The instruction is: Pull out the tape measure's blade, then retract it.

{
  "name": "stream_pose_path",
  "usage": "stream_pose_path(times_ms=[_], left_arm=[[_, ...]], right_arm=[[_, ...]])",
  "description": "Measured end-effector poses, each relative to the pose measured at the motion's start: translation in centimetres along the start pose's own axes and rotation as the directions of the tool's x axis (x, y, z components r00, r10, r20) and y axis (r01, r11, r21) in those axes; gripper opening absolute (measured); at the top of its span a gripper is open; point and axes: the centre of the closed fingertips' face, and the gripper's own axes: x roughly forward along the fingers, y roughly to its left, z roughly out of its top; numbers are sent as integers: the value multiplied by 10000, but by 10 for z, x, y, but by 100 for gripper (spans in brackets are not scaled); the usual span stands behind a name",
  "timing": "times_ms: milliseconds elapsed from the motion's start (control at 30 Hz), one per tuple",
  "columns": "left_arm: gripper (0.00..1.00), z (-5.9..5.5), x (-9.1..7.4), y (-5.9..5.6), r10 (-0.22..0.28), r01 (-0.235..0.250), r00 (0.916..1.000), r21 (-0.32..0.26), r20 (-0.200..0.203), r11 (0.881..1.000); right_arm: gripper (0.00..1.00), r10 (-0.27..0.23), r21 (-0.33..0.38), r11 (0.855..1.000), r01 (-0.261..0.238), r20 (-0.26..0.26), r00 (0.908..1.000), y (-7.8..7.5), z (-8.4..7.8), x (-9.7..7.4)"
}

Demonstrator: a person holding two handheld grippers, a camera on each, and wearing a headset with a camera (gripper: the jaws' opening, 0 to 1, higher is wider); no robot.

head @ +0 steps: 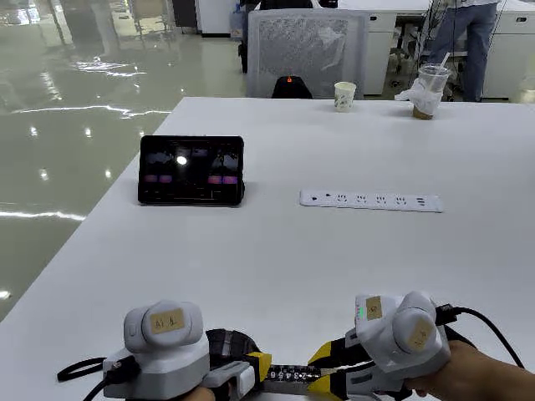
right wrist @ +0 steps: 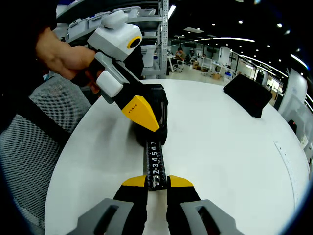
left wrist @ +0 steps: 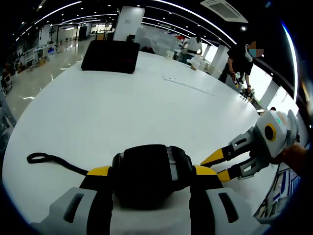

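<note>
The tape measure (head: 227,346) lies at the near edge of the tabletop (head: 334,251), its black case clamped between the left tongs (left wrist: 152,171). The blade (right wrist: 154,164) is pinched at its free end by the right tongs (right wrist: 156,182), which are closed narrow upon it. Only a short length is drawn out, so the pulling step is judged to be barely begun. For the next move, the case would have to be kept steady while the blade end is drawn rightward in line with the blade, without twisting. The blade's long axis is laid left to right, with the case at the left and the tip pointing right.
</note>
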Motion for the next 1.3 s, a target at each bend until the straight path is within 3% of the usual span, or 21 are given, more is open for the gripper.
stream_pose_path(times_ms=[1300], left_arm=[[58,0,0,0,-46,46,10000,-61,-27,10000]], right_arm=[[12,143,-300,9995,-136,228,9996,3,28,33]])
